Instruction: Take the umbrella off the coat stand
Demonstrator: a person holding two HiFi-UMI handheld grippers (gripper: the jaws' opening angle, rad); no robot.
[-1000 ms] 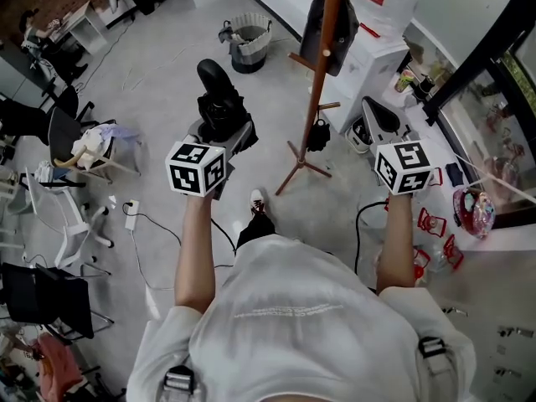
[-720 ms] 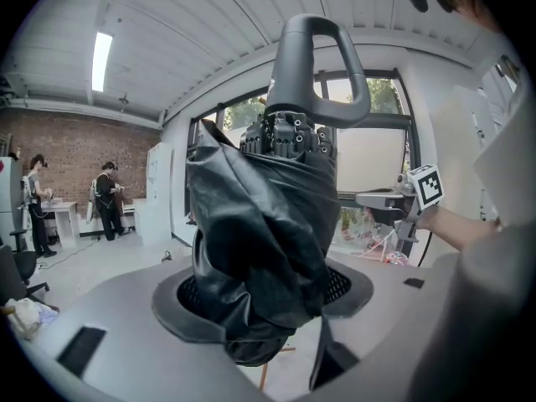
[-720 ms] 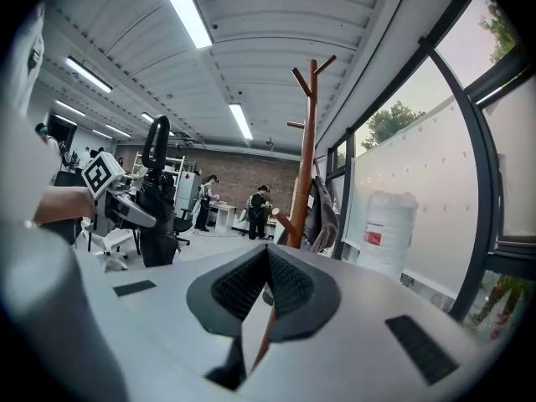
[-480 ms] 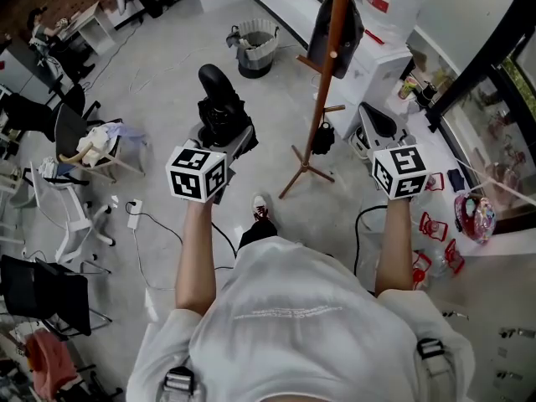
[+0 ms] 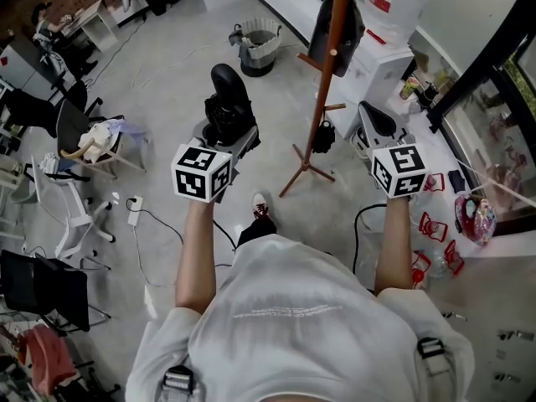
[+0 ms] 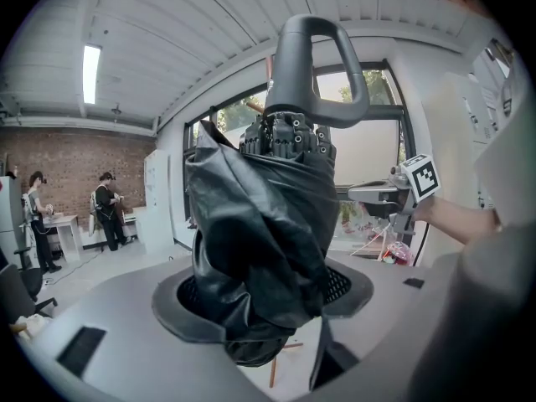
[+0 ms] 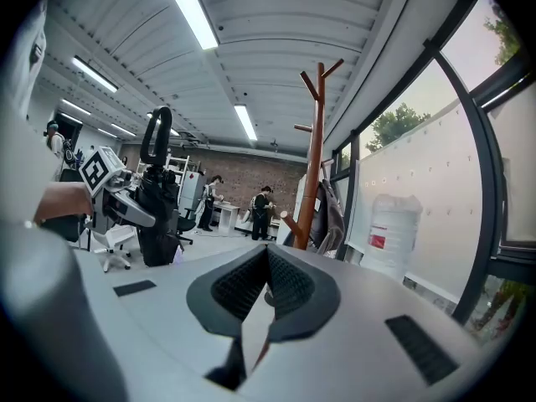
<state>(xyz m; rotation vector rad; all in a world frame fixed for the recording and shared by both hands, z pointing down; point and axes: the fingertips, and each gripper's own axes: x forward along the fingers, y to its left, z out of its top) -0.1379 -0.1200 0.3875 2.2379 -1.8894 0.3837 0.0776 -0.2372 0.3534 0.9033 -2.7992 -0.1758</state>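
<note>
Far ahead of you on the grey floor stands a wire waste bin (image 5: 257,47) lined with a bag. To your left a chair heaped with clothes (image 5: 94,143) sits beyond a white chair (image 5: 71,212), with a white power strip (image 5: 131,213) lying just right of it. Nearer on the left is a black chair (image 5: 46,290). On your right a white cabinet (image 5: 381,61) carries a large white jug (image 5: 392,0); red items (image 5: 433,223) and a pink bag (image 5: 474,214) lie nearer. Two people (image 7: 264,210) stand far off by the brick wall (image 7: 239,182), under ceiling light strips (image 7: 197,15).
</note>
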